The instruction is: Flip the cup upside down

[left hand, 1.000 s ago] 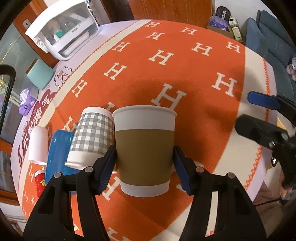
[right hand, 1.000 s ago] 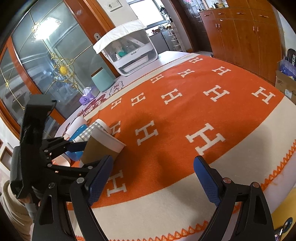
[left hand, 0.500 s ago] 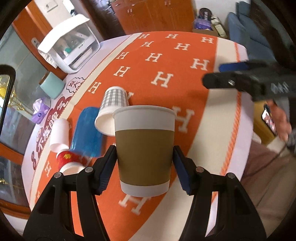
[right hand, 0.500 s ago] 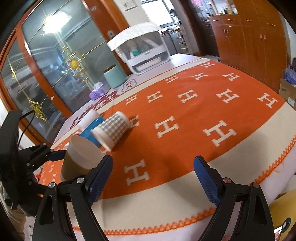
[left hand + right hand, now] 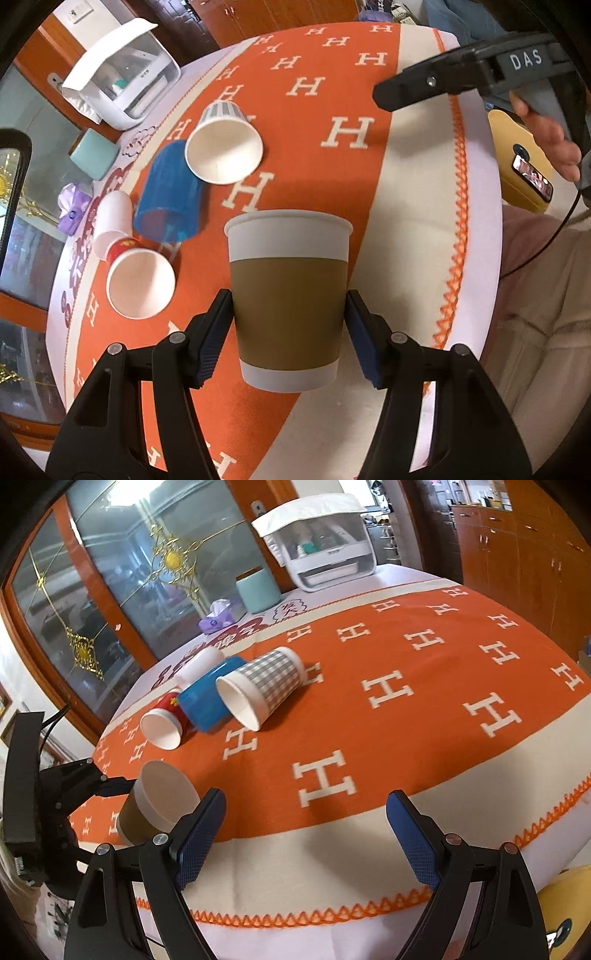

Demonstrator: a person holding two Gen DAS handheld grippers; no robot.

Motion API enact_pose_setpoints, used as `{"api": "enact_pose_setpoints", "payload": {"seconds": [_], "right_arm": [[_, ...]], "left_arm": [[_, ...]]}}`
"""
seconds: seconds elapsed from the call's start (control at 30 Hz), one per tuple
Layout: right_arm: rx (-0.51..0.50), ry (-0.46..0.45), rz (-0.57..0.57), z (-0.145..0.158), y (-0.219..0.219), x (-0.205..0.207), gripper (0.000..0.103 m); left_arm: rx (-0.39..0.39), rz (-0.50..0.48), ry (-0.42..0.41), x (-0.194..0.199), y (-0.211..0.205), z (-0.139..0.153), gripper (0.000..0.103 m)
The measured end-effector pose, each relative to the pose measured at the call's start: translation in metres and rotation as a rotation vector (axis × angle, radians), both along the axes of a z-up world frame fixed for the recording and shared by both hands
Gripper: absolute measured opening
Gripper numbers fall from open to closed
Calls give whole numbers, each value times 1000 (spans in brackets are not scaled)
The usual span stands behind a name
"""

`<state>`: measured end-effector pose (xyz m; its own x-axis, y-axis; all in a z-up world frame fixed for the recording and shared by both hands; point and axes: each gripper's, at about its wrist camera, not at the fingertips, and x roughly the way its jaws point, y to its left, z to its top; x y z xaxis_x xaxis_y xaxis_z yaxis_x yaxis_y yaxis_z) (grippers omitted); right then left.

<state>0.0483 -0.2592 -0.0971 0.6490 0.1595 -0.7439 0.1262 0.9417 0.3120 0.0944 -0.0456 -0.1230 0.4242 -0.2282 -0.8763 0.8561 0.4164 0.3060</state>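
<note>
My left gripper (image 5: 288, 328) is shut on a brown paper cup with a white rim (image 5: 288, 295), holding it by its sides in the air above the near edge of the orange table. In the right wrist view the same cup (image 5: 155, 808) is at the lower left, tilted on its side with its mouth facing right, held by the left gripper (image 5: 110, 786). My right gripper (image 5: 304, 834) is open and empty over the near table edge; it also shows at the upper right of the left wrist view (image 5: 384, 96).
Several cups lie on their sides on the orange H-patterned cloth (image 5: 406, 709): a grey checked cup (image 5: 262, 686), a blue cup (image 5: 210, 701), a red cup (image 5: 164, 722) and a white cup (image 5: 199, 662). A white box (image 5: 321, 542), a teal canister (image 5: 258, 590) and tissues (image 5: 219, 618) stand at the back.
My left gripper has carried the brown cup back toward the near table edge, away from the lying cups. My right gripper has drawn back slightly and stayed open.
</note>
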Motion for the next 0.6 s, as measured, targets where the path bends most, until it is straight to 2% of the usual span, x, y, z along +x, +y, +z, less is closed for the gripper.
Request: {"api": "enact_pose_setpoints", "payload": {"seconds": [0.27,0.4,0.6], "right_arm": [[-5,27,19,-4,8,9,90],[-5,34,29,-6,10,10,90],[-6,34,63,-5,17,13,90]], "left_arm": [[7,-91,28,-1,-4,-7,60],[-19,-61,101,9,-6,-2,61],[-43,-18,103,12,-2,8,61]]}}
